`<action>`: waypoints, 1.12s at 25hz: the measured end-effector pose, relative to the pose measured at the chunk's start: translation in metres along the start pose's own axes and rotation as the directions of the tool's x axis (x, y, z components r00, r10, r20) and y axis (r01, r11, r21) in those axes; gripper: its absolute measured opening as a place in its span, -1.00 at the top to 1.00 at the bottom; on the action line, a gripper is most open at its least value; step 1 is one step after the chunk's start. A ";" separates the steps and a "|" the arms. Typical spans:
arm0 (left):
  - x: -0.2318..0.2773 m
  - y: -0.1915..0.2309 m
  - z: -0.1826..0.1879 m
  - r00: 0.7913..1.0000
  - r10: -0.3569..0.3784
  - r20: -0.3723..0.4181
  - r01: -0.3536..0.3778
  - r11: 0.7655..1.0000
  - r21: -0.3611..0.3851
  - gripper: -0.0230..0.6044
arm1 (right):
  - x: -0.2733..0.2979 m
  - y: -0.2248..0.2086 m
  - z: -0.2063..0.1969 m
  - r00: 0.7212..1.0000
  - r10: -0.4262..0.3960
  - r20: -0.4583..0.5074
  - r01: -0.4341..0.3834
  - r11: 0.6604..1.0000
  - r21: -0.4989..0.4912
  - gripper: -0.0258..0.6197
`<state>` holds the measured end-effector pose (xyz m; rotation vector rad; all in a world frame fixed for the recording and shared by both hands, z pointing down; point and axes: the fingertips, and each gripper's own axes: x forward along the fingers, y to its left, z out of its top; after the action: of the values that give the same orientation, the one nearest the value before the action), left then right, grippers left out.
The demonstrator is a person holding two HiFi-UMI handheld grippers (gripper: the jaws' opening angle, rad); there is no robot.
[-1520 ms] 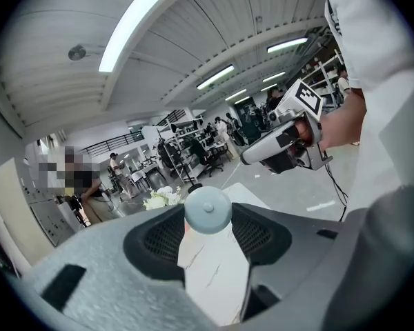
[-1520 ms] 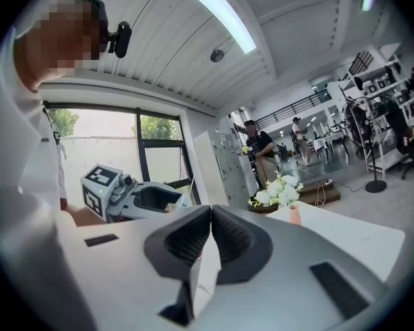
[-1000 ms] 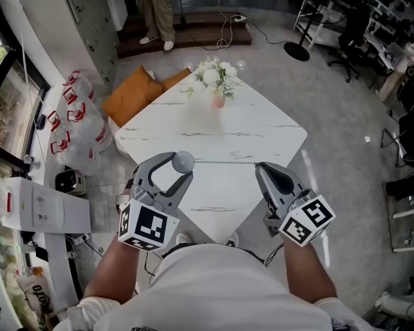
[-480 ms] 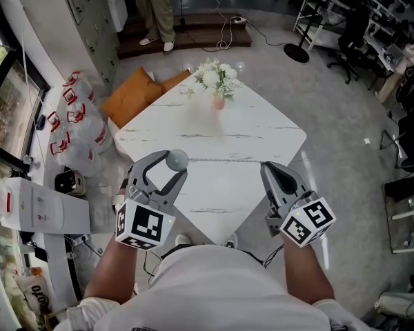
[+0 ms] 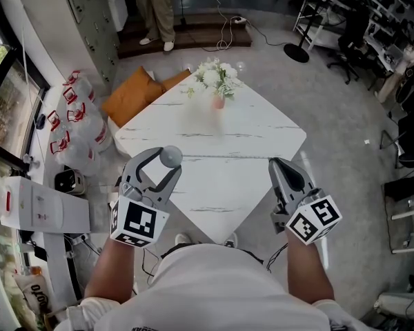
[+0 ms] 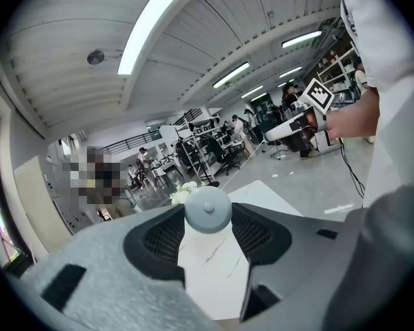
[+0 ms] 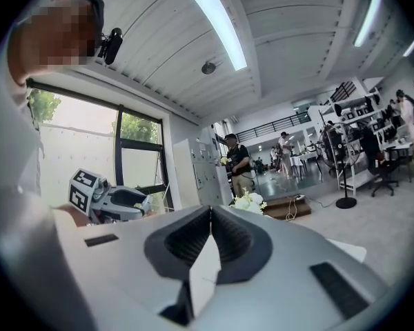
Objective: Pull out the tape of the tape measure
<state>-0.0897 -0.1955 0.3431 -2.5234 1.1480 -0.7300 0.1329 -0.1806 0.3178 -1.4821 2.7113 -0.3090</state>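
Left gripper point(image 5: 168, 161): I squeeze the round grey plastic tape measure point(image 6: 207, 210) over the white marble table point(image 5: 248, 133) | Right gripper point(image 5: 274, 162): jaws pressed together on the thin tape point(image 5: 224, 156) stretched between both.

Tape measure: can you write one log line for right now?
left hand-held gripper: shut on tape measure | right hand-held gripper: shut on tape | tape: stretched between them over table
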 end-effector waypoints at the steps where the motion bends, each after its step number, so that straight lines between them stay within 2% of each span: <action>1: 0.000 0.000 0.000 1.000 0.003 0.001 -0.003 1.000 0.001 0.22 | 0.000 -0.001 0.001 1.000 -0.005 0.003 0.005 1.000 -0.003 0.88; 8: -0.008 0.020 -0.015 0.998 0.058 -0.034 -0.059 0.998 -0.030 0.22 | -0.012 -0.024 0.006 0.997 -0.076 0.026 0.074 0.996 0.053 0.89; 23: -0.013 0.022 -0.015 0.997 0.063 -0.038 -0.064 0.998 -0.029 0.22 | -0.015 -0.024 0.006 0.997 -0.077 0.018 0.077 0.997 0.019 0.88; 28: -0.014 0.021 -0.015 0.997 0.066 -0.042 -0.066 0.998 -0.016 0.22 | -0.018 -0.025 0.006 0.994 -0.105 0.019 0.105 0.994 0.002 0.88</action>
<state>-0.1182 -0.1989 0.3416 -2.4822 1.2499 -0.7618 0.1643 -0.1802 0.3155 -1.6221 2.6231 -0.2981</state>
